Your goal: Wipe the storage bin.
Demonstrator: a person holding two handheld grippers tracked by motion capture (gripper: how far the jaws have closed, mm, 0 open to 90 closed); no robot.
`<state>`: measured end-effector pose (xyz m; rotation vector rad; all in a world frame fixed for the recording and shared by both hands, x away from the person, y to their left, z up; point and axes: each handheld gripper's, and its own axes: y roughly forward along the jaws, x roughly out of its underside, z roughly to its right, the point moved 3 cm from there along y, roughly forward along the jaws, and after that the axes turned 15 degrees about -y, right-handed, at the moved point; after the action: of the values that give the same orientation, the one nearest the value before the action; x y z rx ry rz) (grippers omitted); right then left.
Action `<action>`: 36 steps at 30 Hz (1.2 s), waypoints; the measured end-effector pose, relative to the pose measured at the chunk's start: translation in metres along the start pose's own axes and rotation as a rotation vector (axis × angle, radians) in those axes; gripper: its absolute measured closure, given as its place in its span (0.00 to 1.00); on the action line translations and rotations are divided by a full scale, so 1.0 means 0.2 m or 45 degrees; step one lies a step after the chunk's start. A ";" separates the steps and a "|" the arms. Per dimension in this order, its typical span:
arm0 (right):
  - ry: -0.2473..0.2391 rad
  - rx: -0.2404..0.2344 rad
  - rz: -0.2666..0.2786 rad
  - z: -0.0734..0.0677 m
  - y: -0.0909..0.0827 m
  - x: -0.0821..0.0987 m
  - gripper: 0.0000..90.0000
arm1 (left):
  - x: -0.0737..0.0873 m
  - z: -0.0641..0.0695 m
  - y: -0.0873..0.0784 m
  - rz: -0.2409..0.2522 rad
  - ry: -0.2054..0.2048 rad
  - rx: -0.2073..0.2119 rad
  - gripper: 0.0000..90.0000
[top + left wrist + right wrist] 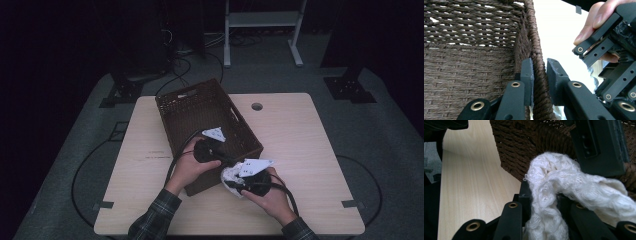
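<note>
So here's where we're at: our left tongs [539, 75] are pinched down on the rim of the woven basket [474, 75], one pad inside the wall and one outside, right at the near corner, which steadies the thing on the bench [300, 150]. Our right tongs [544, 202] are clamped on a white knitted cloth [564, 185], bunched up between the pads and flopping off to one side of them. In the high view the cloth [231, 175] sits just outside the basket's [200, 115] near wall, right beside the left tongs [216, 150] and tucked under the right tongs [239, 181], so it's up close to the rim but not over it. From the right gripper view the basket wall is directly ahead of the tongs and the left tongs' pad is just above the cloth. Our take: the grab is done and the basket is held, but the drop isn't. What's left looks like lifting the cloth over the rim, getting it above the inside and letting go. The basket looks empty inside as far as we can tell, though it's pretty dim in there.
</note>
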<state>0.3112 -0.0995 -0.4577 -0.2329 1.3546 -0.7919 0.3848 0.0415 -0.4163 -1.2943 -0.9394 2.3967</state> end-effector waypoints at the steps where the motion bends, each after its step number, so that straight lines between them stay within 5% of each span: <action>1: -0.002 -0.002 -0.002 0.00 0.00 0.00 0.80 | 0.00 0.00 0.00 0.001 0.000 -0.001 0.84; 24: 0.011 -0.060 -0.160 0.00 0.14 0.11 0.80 | 0.00 0.00 0.00 0.006 -0.005 -0.001 0.84; 36: -0.009 -0.061 -0.027 -0.04 0.06 0.00 0.80 | 0.00 0.00 0.00 0.005 -0.006 0.000 0.84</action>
<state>0.3088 -0.0898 -0.4666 -0.2876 1.3673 -0.7764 0.3842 0.0410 -0.4164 -1.2927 -0.9385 2.4037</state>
